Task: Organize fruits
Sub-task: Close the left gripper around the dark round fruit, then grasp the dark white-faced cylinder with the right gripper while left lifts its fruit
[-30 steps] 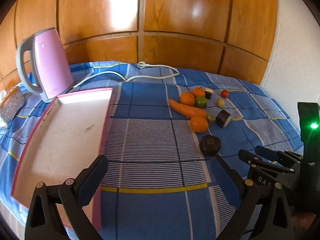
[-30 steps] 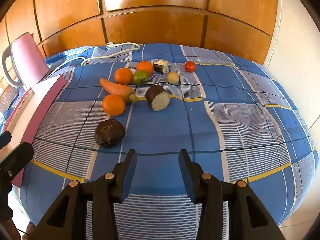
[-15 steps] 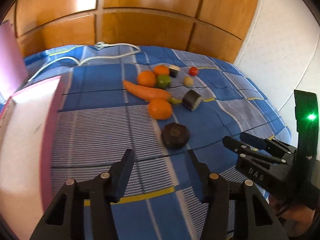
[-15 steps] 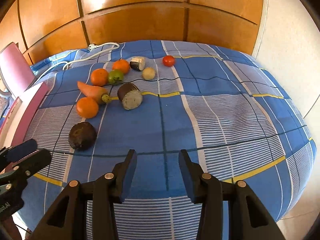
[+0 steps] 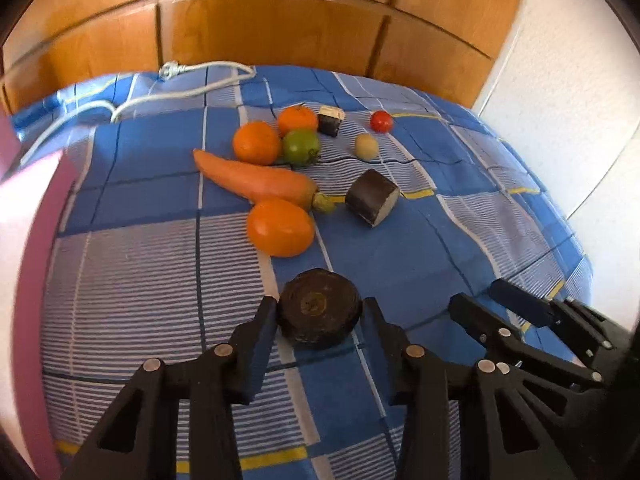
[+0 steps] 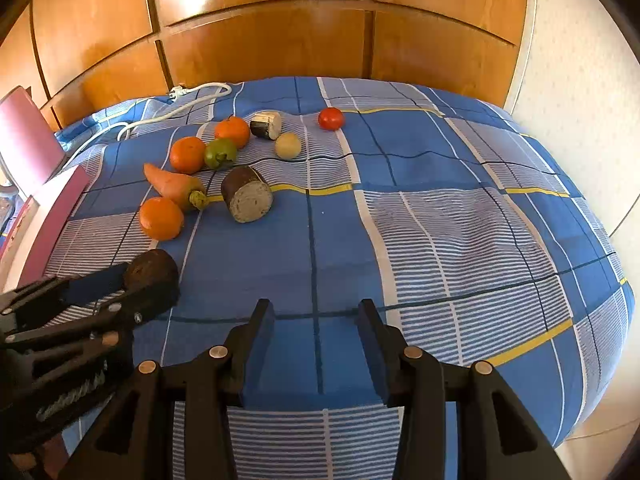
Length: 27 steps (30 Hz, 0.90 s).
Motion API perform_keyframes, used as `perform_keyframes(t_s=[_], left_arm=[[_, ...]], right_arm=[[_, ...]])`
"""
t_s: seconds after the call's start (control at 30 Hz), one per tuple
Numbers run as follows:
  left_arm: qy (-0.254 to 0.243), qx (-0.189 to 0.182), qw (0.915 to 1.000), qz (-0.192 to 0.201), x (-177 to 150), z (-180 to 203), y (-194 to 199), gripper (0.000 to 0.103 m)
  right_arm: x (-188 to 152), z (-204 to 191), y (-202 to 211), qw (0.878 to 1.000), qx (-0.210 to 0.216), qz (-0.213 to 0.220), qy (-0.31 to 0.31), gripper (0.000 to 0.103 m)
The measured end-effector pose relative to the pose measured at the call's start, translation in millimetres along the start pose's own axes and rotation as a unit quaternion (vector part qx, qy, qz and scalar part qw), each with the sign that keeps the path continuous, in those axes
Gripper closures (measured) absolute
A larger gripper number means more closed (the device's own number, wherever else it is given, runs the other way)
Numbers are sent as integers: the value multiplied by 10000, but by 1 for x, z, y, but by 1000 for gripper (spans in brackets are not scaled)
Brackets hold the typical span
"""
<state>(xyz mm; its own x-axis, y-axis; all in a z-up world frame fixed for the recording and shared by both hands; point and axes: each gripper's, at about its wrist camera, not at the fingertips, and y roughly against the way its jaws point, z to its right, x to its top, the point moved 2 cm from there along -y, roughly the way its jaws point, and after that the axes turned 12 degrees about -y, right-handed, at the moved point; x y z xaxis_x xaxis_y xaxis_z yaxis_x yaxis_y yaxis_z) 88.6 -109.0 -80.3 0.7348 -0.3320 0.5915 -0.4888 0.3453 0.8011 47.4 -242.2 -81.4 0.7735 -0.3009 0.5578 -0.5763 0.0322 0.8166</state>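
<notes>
Two claws of mine hang over the blue checked bedspread. Farthest left lies the flat pink-rimmed white tray, with the pink plastic kettle standing behind it and a white power cable trailing across the cloth towards the wooden wall panels. My left claw has just been closing, and its black fingers now sit against both sides of the dark brown, round, rough-skinned fruit, which rests on the bedspread. Just beyond it lies an orange round fruit, touching the long orange carrot. Behind the carrot sit two more oranges and a green round fruit, close together. Right of the carrot's stem lies a dark brown cut cylinder with a pale face; further back are a smaller dark cut piece, a small yellowish round fruit and a small red tomato. My right claw is spread apart over bare cloth, holding nothing.
</notes>
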Motion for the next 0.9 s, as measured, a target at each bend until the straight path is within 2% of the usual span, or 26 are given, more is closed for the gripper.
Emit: perform_keyframes(t_s=[0.27,0.43,0.67,0.8,0.83,0.87,0.9], left_arm=[[422,182,9989,85,-13,-29,13,60],[413,199,9988,141,-16,-34,12,60],[465,139,9987,147,-15,-37,8,60],[431,167,9988,130,-14,-36,6,59],[414,169,9989,130,-14,-36,6,59],[398,164,9990,137,-14,-36,6,60],[400,155,9990,147,-14,-36,6,60]], right_arm=[[17,-16,-9,9990,432,57,68,59],[39,-34,-22,9972,730,107,142,59],[58,-47,-50,9978,447,46,494,57],[61,-48,-61,9976,437,-46,532,58],[61,-47,-62,9976,469,-60,500,60],[61,-47,-61,9975,524,-69,476,66],[60,-47,-60,9975,527,-66,469,67]])
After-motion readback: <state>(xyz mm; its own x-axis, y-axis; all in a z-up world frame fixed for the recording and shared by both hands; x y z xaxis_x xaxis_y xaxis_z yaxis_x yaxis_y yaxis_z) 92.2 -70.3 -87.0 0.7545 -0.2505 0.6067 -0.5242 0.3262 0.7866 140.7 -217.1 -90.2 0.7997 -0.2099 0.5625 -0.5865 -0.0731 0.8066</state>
